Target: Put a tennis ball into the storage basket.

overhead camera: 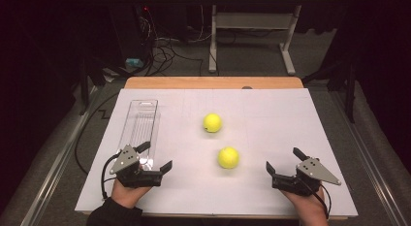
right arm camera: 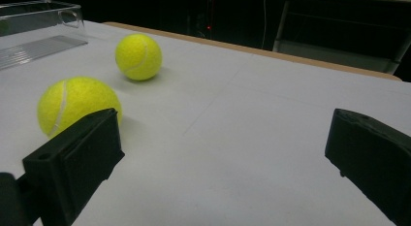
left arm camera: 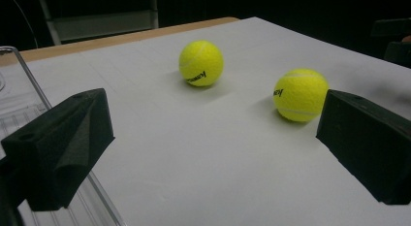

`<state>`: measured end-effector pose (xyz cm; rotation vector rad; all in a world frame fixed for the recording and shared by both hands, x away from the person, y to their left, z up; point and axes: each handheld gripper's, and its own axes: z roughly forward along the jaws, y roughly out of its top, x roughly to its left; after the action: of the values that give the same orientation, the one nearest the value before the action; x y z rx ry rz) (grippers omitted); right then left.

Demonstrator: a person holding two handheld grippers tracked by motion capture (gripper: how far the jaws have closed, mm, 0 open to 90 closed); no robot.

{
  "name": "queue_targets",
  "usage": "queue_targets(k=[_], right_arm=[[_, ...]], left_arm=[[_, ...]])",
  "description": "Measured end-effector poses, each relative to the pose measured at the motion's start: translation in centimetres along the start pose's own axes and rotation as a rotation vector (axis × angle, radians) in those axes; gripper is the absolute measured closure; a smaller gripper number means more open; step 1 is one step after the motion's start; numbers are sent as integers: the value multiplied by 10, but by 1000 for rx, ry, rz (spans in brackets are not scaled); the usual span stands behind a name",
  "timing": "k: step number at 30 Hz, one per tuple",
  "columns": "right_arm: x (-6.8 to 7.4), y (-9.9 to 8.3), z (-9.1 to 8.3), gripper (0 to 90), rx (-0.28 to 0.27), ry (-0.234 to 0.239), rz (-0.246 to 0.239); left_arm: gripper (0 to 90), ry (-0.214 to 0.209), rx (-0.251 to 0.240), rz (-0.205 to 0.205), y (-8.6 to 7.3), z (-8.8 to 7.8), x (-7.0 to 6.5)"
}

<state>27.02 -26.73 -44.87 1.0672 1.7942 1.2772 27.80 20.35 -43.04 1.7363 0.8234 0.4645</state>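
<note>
White table (overhead camera: 271, 187): two yellow balls (overhead camera: 212, 122) (overhead camera: 228, 157) with unreadable black print; both hand-held grippers (overhead camera: 154, 157) (overhead camera: 282, 160) gape, empty.

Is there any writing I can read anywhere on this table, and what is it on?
Far tennis ball: black brand print, upside down and blurred; not readable for sure.
Near tennis ball: a few black letters at its edge, too cut off and blurred to read.
Clear plastic box: no writing visible.
White table cover: no writing, just faint lines.

Right gripper (right arm camera: 220, 153) fingers spread wide; two tennis balls (right arm camera: 77, 107) lie ahead-left.
</note>
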Motion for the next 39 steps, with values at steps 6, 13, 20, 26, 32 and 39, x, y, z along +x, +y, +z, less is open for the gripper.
queue_targets(k=[6,13,20,26,32,39], right_arm=[[1,-1,2,0,10,8,-4],[3,-1,3,0,16,15,-8],[2,-2,3,0,22,13,-8],[3,-2,3,0,23,19,-7],[3,-3,4,0,29,20,-11],[4,-3,5,0,33,25,-14]], left_arm=[[6,-15,0,-5,1,2,-2],[6,-41,26,22,6,9,-11],[6,-72,93,72,9,20,-24],[6,-90,151,93,8,28,-31],[6,-110,225,108,4,37,-37],[7,-115,291,116,2,44,-40]])
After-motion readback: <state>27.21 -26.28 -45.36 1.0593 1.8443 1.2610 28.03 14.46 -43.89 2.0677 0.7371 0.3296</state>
